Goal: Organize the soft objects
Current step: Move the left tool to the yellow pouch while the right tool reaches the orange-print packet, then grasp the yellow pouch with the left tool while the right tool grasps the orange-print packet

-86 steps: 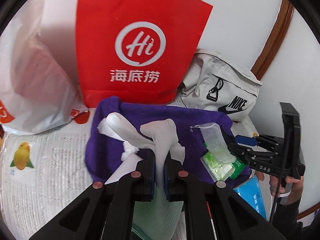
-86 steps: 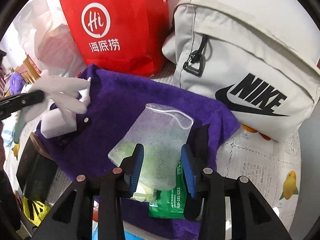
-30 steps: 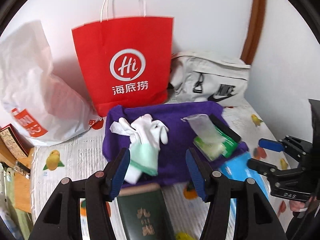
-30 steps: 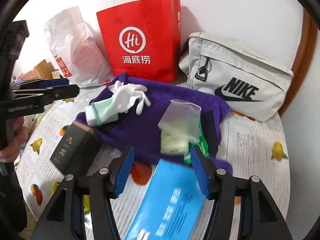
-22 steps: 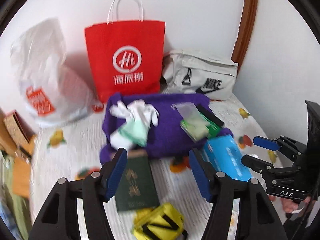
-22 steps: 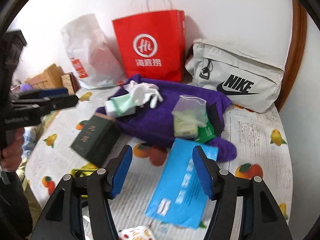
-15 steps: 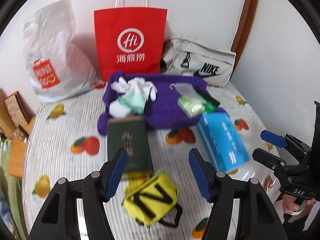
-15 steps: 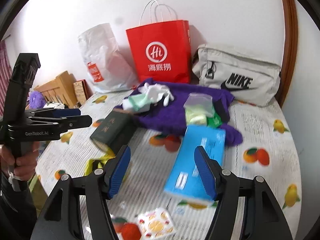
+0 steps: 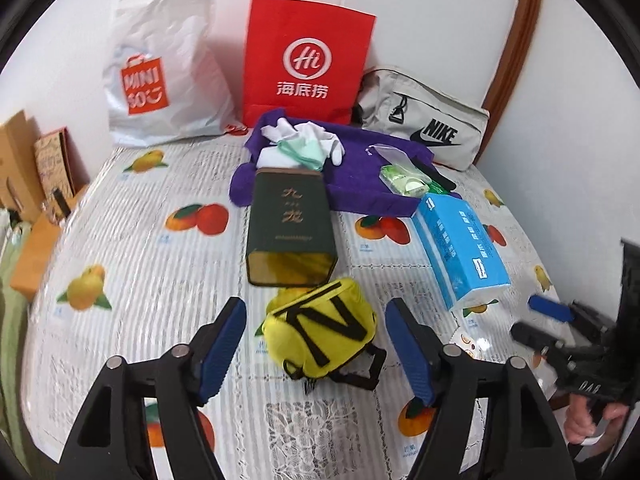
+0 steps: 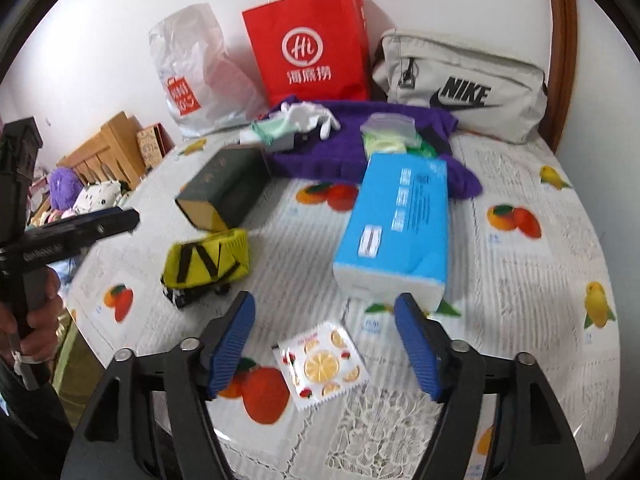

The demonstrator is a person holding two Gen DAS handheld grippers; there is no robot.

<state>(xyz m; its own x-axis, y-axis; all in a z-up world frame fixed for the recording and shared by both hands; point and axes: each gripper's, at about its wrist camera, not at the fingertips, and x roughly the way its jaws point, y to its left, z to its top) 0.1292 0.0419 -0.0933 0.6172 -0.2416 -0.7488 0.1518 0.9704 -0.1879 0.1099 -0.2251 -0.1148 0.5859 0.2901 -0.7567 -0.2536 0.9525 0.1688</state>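
A purple towel (image 9: 352,160) lies at the back of the table with white and green gloves (image 9: 308,146) and a clear bag of green items (image 9: 400,178) on it. A yellow pouch (image 9: 320,332) lies right in front of my left gripper (image 9: 316,344), which is open and empty. My right gripper (image 10: 324,344) is open and empty above a small fruit-print packet (image 10: 322,364). A blue tissue pack (image 10: 396,228) lies ahead of it. The towel (image 10: 344,148) and gloves (image 10: 296,122) also show in the right wrist view.
A dark green box (image 9: 288,224) lies on its side before the towel. A red paper bag (image 9: 304,68), a white plastic bag (image 9: 160,72) and a grey Nike bag (image 9: 424,120) stand against the wall. Wooden furniture (image 10: 108,152) stands left of the table.
Both grippers let go of the glove and the clear bag on the towel, opened, and pulled back toward the table's front. The yellow pouch, green box and tissue pack came into view.
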